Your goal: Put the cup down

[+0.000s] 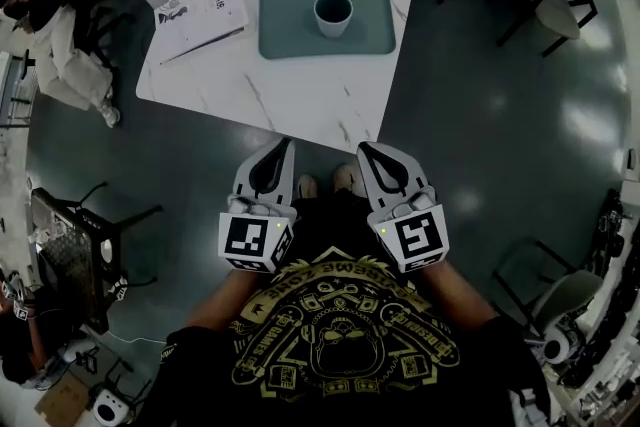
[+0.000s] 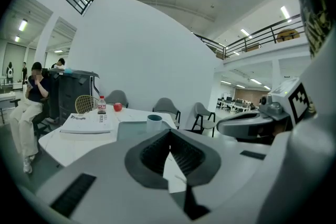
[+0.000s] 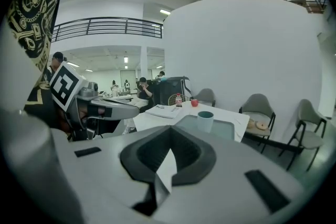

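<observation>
Left gripper [image 1: 287, 145] and right gripper [image 1: 363, 149] hang empty, jaws pressed together — cup [image 1: 333, 13] already stands on the tray [image 1: 285, 35], seemingly done.

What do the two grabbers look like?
Both the left gripper and right gripper are pale grey, with curved fingers lined in black ribbed rubber. Each carries a white cube with black square markers. The person wears a black T-shirt with gold print.

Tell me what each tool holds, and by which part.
Nothing: the left tool and right tool are shut and empty; the cup stands on the tray.
</observation>
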`<state>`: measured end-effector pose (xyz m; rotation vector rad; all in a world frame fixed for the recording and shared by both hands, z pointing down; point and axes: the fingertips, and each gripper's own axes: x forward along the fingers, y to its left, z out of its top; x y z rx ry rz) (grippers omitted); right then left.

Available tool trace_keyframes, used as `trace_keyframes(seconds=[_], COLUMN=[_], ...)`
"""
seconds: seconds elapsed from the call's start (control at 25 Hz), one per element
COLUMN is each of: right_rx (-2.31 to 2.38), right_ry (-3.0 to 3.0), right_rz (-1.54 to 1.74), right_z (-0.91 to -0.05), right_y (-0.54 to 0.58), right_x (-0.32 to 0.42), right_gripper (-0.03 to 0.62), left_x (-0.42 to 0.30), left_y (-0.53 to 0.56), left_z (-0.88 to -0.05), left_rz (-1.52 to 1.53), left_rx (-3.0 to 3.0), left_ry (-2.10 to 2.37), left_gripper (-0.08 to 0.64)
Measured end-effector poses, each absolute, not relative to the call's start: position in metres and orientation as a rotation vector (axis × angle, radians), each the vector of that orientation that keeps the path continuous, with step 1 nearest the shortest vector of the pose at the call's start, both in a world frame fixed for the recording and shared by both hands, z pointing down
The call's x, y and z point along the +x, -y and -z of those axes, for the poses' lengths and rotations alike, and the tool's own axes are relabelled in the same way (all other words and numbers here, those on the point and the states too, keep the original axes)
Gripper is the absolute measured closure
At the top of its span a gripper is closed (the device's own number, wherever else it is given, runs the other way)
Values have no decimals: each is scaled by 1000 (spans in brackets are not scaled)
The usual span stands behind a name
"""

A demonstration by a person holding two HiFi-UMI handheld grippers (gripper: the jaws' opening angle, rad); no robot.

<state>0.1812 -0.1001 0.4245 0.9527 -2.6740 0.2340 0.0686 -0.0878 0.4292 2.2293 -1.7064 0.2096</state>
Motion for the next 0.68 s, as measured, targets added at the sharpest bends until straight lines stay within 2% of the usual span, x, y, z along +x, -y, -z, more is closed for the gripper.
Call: trace_keyframes(seconds=[0.68], right_rx=[1058], right_ry=[2626], right_rz=[-202], right_z=[-415], right_y=[85], right_x=[173], right_gripper=[588], left_x=[64], left_y=[81], left_z=[-421], left_rz=[-169], left_rx=[2317], left_ry=[1625], left_gripper=[549])
